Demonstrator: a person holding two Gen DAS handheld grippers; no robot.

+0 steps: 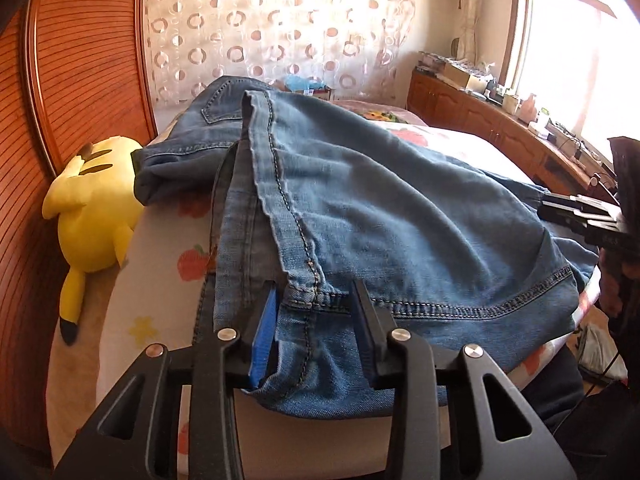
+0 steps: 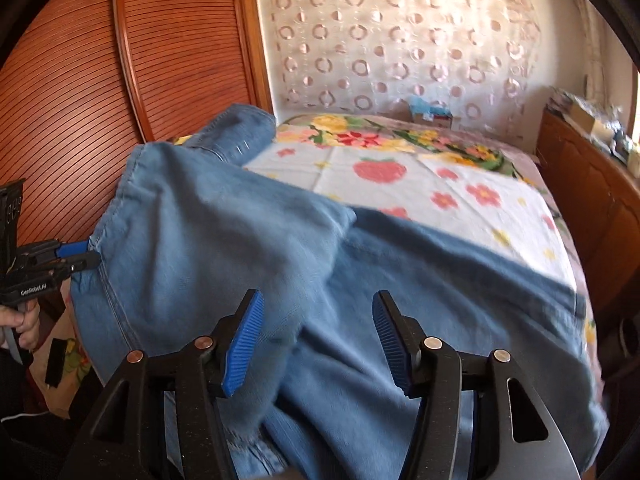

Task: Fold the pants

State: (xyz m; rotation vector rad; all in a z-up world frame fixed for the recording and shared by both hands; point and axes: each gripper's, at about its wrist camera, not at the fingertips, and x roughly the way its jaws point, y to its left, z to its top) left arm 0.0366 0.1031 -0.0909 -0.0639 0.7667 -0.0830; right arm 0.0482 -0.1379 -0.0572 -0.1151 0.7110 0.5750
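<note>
Blue jeans (image 1: 400,208) lie spread across a flowered bed cover (image 2: 440,184), with one leg folded over the rest. In the left wrist view my left gripper (image 1: 316,316) has the stitched hem of that leg bunched between its fingers, and the cloth fills the gap. The right wrist view shows the left gripper (image 2: 90,256) at the left, pinching the jeans' (image 2: 224,248) seamed edge. My right gripper (image 2: 318,320) hovers open over the middle of the jeans, both blue pads bare. It also shows as black fingers, the right gripper (image 1: 546,206), at the jeans' right edge.
A yellow plush toy (image 1: 92,208) lies between the bed and the slatted wooden headboard (image 1: 80,60). A wooden cabinet (image 2: 592,184) with clutter on top runs along the right side. A small box (image 2: 432,114) sits at the bed's far end. A hand (image 2: 24,320) holds the left gripper's handle.
</note>
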